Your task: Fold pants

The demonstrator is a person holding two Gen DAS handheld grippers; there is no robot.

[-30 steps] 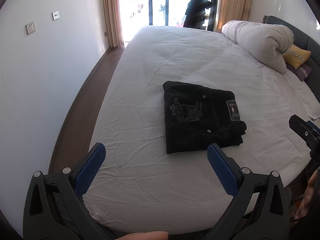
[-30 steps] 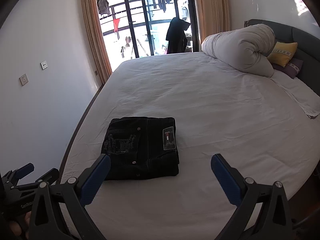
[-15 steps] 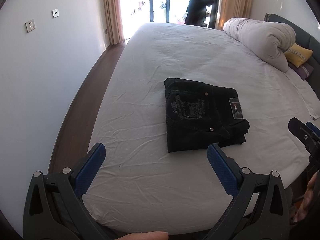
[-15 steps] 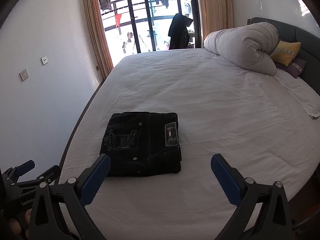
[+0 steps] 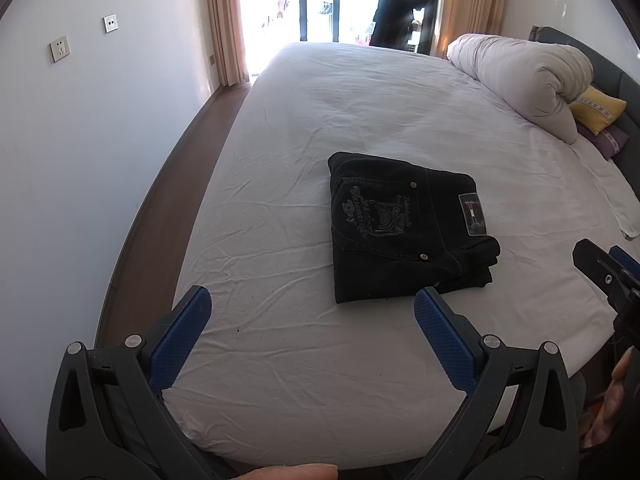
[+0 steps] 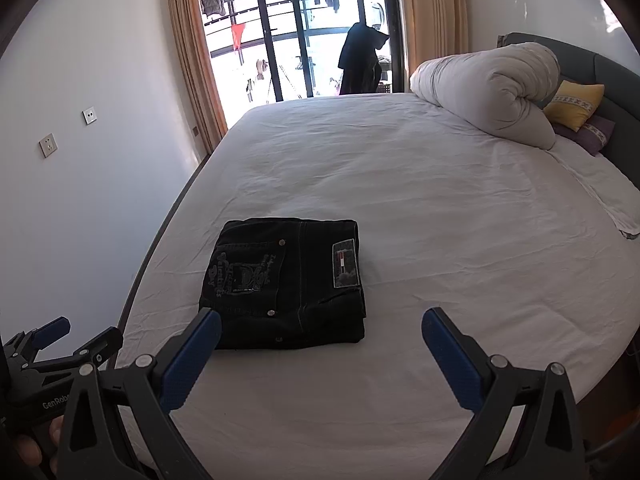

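Black pants [image 5: 404, 228] lie folded into a compact rectangle on the white bed sheet [image 5: 320, 120], printed back pocket and label patch up. They also show in the right wrist view [image 6: 288, 284]. My left gripper [image 5: 312, 312] is open and empty, held above the bed's near edge, short of the pants. My right gripper [image 6: 320, 332] is open and empty, held just in front of the pants. The right gripper's tip shows at the right edge of the left wrist view [image 5: 604, 272]. The left gripper shows at the lower left of the right wrist view [image 6: 60, 344].
A rolled white duvet [image 6: 488, 88] and a yellow pillow [image 6: 576, 100] lie at the headboard on the right. A white wall [image 5: 80, 120] and a strip of wooden floor [image 5: 160, 200] run along the bed's left side. Glass doors [image 6: 300, 40] stand at the far end.
Both grippers have drawn slightly back and up, so the pants sit a little lower in both views. The pants have not moved. Both grippers stay open.
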